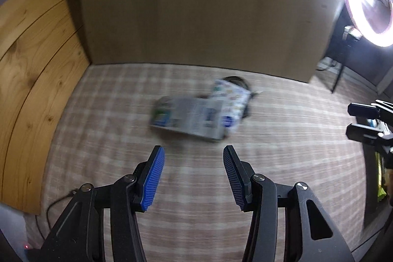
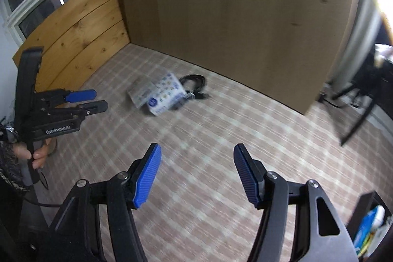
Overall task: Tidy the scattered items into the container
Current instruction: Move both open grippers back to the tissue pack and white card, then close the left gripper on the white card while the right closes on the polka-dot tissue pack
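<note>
Above the checked cloth (image 1: 103,114), left gripper (image 1: 194,154) wide, empty, right gripper (image 2: 197,151) wide, empty

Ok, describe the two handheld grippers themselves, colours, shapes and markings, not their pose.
Both are black linkage frames with silver pivot bolts and triangular cut-outs. The left gripper and right gripper each carry two flat fingers faced with ribbed blue pads. Seen from the right wrist, the left one has white lettering on its body, too blurred to read, and a dark handle held by a bare hand.
</note>
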`<state>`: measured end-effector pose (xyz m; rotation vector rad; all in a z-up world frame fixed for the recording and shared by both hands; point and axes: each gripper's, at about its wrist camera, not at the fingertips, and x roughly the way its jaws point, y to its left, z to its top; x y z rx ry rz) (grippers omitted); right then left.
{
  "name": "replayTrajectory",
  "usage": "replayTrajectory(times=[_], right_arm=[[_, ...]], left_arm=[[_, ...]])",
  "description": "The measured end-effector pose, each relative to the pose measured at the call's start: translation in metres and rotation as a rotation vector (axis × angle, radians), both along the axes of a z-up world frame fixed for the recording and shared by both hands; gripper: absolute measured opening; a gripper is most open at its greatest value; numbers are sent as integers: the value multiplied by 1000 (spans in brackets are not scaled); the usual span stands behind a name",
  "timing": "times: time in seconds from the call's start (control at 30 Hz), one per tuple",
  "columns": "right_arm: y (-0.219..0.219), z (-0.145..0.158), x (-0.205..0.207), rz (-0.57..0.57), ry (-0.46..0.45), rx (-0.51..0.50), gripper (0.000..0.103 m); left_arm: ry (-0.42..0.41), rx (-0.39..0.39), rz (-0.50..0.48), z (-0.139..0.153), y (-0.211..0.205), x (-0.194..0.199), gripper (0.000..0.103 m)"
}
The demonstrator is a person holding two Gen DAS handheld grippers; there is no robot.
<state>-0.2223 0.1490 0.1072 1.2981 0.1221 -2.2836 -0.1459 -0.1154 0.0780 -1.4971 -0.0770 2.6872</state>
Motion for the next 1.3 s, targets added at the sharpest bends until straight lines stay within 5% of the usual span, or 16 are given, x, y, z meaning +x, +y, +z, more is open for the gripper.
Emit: replayTrajectory(times=[0.2, 0.37, 0.67, 0.8, 1.07, 1.3], right_arm=[[-46, -24, -35, 106, -36, -14, 61], [-64, -34, -67, 143, -46, -26, 61], [-74, -46, -93, 170, -40, -31, 60], [-84, -54, -81, 250, -18, 29, 69], [-113, -62, -62, 428, 114, 165, 72], [-118, -67, -66, 504, 136, 182, 72]], left_arm=[[-35, -3, -103, -20, -8, -14, 50], [-99, 121, -111, -41, -5, -23, 55], [-150, 339, 164, -53, -32, -47, 55], [-213, 446, 317, -58, -48, -57, 57], [-350, 533, 510, -74, -56, -73, 58], [-376, 559, 608, -78, -47, -88, 59]])
